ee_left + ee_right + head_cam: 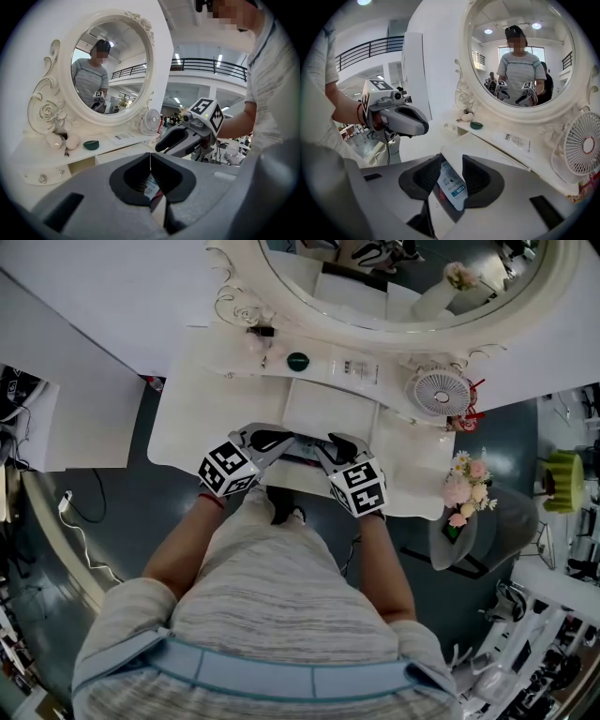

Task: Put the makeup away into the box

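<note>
A white sachet [452, 185] with blue print lies in a dark box [449, 210] at the dressing table's front edge, with something red beside it. My right gripper [451, 174] hangs open just above it; the sachet shows in the gap between the jaws and the pads stand clear of it. My left gripper [150, 160] is shut with nothing in it, and the sachet [151, 187] shows below its tips. In the head view the left gripper [281, 442] and the right gripper [323, 448] point inward at each other over the box [300, 458].
The white dressing table [202, 418] carries a green dish [297, 361], a leaflet [356, 369] and a small fan [438, 392] under the oval mirror [412, 320]. Pink flowers [464, 486] stand at the right corner. A raised white panel [328, 409] lies behind the box.
</note>
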Motion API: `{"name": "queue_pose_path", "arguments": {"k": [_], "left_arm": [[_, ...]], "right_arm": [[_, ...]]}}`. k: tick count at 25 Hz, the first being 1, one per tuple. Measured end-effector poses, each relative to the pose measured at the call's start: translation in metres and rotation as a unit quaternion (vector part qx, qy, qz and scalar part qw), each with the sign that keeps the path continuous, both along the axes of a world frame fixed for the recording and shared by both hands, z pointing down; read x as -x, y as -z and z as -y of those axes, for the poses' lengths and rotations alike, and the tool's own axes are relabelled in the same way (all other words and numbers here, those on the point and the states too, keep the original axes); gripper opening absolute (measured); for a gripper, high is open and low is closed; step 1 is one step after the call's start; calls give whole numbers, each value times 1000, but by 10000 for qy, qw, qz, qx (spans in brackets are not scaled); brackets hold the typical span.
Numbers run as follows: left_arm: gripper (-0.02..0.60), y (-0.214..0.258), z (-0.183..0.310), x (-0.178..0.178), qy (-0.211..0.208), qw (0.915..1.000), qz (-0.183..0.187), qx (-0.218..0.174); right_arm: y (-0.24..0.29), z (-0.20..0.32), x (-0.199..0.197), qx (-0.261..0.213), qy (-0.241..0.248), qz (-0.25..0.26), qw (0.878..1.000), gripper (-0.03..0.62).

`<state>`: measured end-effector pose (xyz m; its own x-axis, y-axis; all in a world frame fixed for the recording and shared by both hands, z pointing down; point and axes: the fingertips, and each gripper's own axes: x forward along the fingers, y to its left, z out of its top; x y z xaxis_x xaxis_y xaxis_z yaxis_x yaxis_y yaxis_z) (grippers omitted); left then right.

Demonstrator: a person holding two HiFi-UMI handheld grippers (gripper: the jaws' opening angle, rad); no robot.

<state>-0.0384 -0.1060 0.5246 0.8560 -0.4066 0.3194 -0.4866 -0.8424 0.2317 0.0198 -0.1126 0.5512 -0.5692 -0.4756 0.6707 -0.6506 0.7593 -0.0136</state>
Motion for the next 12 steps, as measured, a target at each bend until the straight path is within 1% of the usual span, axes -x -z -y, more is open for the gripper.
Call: {"name": "queue_pose_path", "arguments": {"k": [7,9,12], "left_arm": [[14,3,17,9,98,9998,128,-82],[15,3,28,14,205,9994,244,-131],[17,5,51,24,494,9973,484,-252]], "right_arm": [[5,11,6,-11,-143,177,9997,123],[5,13,7,-5,-186,224,9996,123],[7,17,7,-16,-255,273,9993,123]]}}
